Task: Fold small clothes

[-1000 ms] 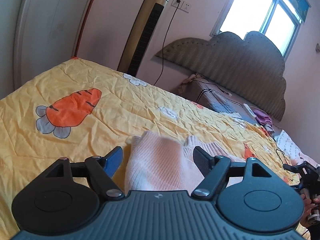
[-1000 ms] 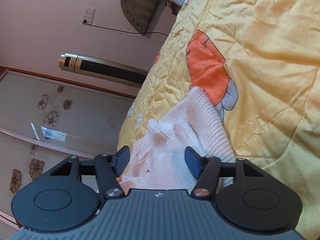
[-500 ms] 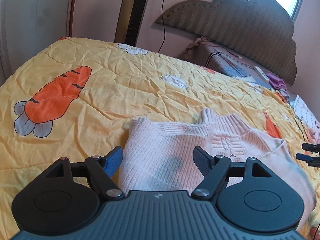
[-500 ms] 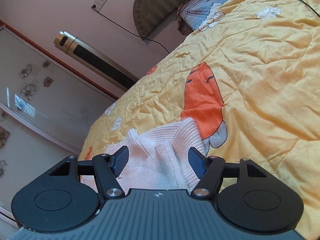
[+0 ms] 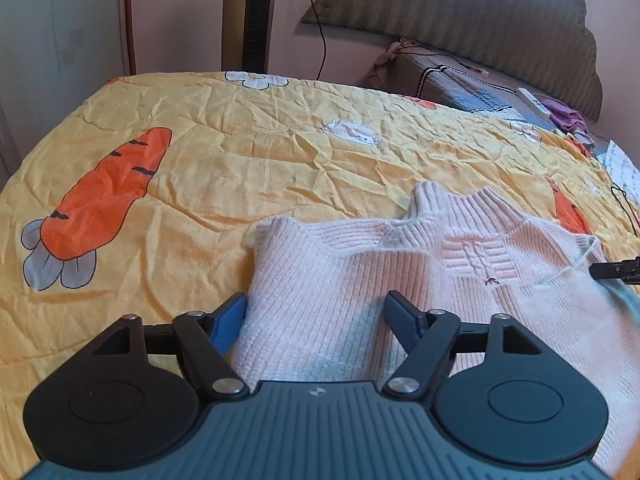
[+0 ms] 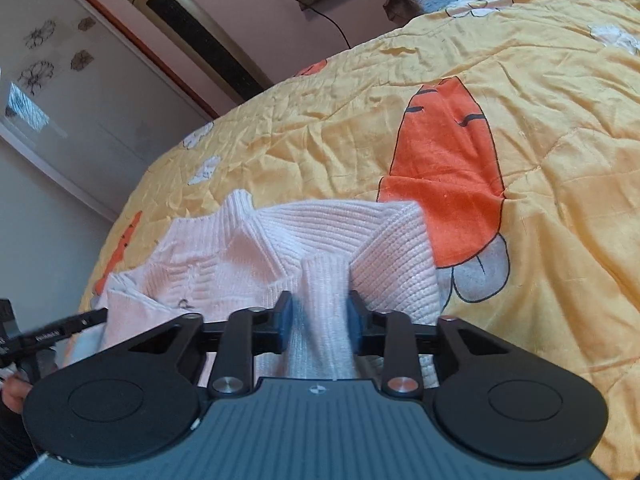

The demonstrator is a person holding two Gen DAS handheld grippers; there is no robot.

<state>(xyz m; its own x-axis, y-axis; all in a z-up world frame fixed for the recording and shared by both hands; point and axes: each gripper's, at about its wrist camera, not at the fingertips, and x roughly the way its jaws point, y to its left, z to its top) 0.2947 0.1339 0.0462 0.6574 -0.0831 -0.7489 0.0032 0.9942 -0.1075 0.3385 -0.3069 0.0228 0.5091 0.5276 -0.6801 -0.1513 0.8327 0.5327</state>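
1. Because its fingers are pressed in on a raised ridge of knit, the right hand-held gripper [image 6: 320,314] is pinching the sweater [image 6: 280,248] at the edge nearest its camera; that bunched fold standing between the fingers suggests the grip is meant to lift or carry this side over for a fold.
2. While that side is held, the left hand-held gripper [image 5: 316,312] sits spread wide, one finger just beside the sweater's [image 5: 400,280] outer edge and the other over the knit. It grips nothing, and I judge it is lined up to take its own hold, so both sides can move together.
3. Beyond both grippers, the sweater lies mostly flat on the yellow quilt [image 5: 240,152] of the bed, front up, its collar [image 5: 452,204] pointing away from the left camera. Spread out like this, it is in a good position for folding, which I judge has barely begun.
4. Past the sweater's far edge, a printed carrot [image 6: 444,168] on the quilt lies partly under the knit in the right view.
5. Farther from the sweater, beyond the head of the quilt, a pillow [image 5: 460,88] rests against the headboard [image 5: 460,8], and a tall tower fan [image 6: 192,28] stands by the wall, well apart from the work.
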